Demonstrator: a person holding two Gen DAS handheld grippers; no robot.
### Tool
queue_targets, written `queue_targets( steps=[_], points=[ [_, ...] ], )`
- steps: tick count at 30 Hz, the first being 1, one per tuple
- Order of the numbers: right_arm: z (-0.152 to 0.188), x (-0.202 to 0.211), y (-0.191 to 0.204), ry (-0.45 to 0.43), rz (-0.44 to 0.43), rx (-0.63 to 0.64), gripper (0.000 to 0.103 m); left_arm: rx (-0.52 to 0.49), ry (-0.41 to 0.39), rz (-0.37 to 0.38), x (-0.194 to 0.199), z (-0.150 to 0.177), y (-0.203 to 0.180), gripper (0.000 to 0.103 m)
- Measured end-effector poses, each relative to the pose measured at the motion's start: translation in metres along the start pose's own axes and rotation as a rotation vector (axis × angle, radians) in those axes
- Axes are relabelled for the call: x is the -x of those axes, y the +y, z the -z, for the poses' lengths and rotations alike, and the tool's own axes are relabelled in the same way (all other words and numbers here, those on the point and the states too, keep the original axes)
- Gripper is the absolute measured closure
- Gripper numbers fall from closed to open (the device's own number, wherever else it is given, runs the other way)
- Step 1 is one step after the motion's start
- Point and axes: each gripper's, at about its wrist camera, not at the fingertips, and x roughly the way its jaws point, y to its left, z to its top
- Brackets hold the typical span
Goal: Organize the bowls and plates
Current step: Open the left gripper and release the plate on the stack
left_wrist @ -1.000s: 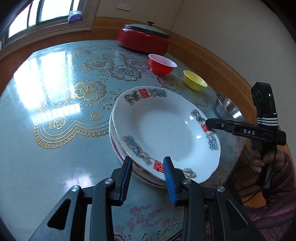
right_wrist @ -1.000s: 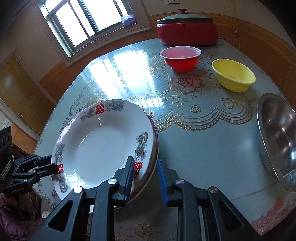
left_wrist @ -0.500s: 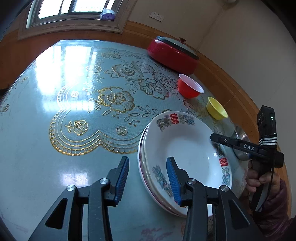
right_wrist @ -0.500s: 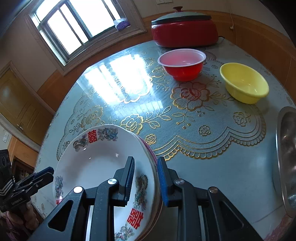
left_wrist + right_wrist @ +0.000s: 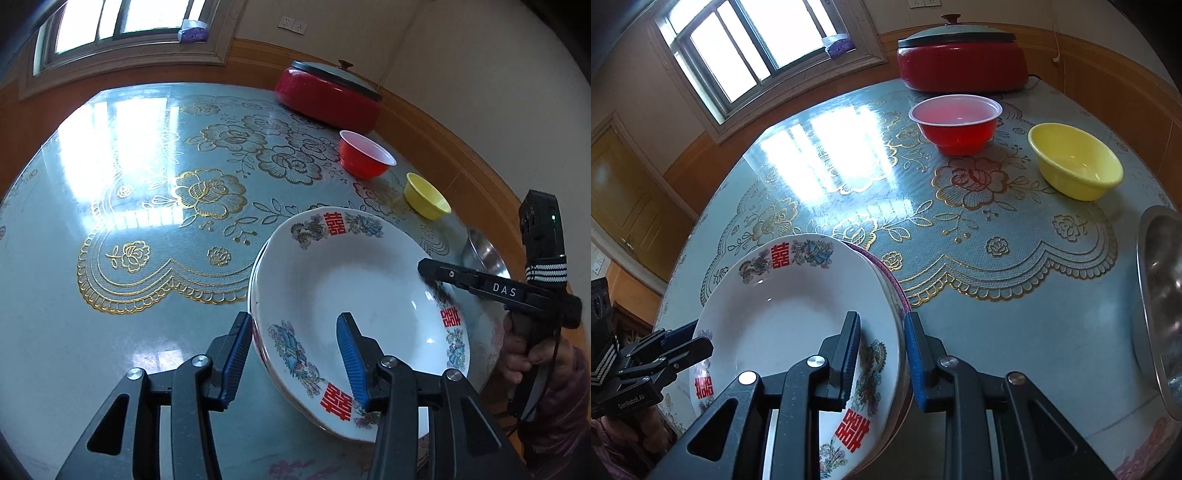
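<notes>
A stack of white plates with red characters and dragon patterns (image 5: 354,291) sits near the table's front edge; it also shows in the right wrist view (image 5: 798,317). My left gripper (image 5: 291,362) is open, its jaws straddling the stack's left rim. My right gripper (image 5: 881,354) is around the stack's right rim, jaws close to it but with gaps showing; it also shows from the side in the left wrist view (image 5: 428,267). A red bowl (image 5: 955,123), a yellow bowl (image 5: 1075,160) and a steel bowl (image 5: 1160,306) stand on the table.
A red electric pot with a lid (image 5: 960,59) stands at the table's far edge by the wall. The round table (image 5: 1015,314) has a glossy floral cover. A window (image 5: 757,48) is behind it, and the table's front edge is close to the plates.
Both grippers have moved in on the plate stack. The left jaws have spread wider and now straddle its left rim; the right jaws now straddle its right rim.
</notes>
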Motion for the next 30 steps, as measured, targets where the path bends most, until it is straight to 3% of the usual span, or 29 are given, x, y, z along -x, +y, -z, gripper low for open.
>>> queue_targets(
  steps=[5, 11, 22, 30],
  points=[
    [0.0, 0.004, -0.01, -0.013, -0.018, -0.045, 0.078, -0.014, -0.043, -0.085, 0.006, 0.003, -0.005, 0.051],
    [0.003, 0.001, -0.012, -0.009, -0.055, -0.029, 0.078, -0.032, -0.04, -0.18, 0.002, 0.01, -0.017, 0.051],
    [0.004, 0.003, -0.008, -0.009, -0.031, 0.088, 0.069, 0.104, -0.07, -0.336, 0.008, 0.016, -0.019, 0.05],
    [-0.004, 0.017, -0.006, -0.047, -0.021, 0.2, 0.065, 0.15, -0.12, -0.394, 0.012, 0.021, -0.035, 0.047]
  ],
)
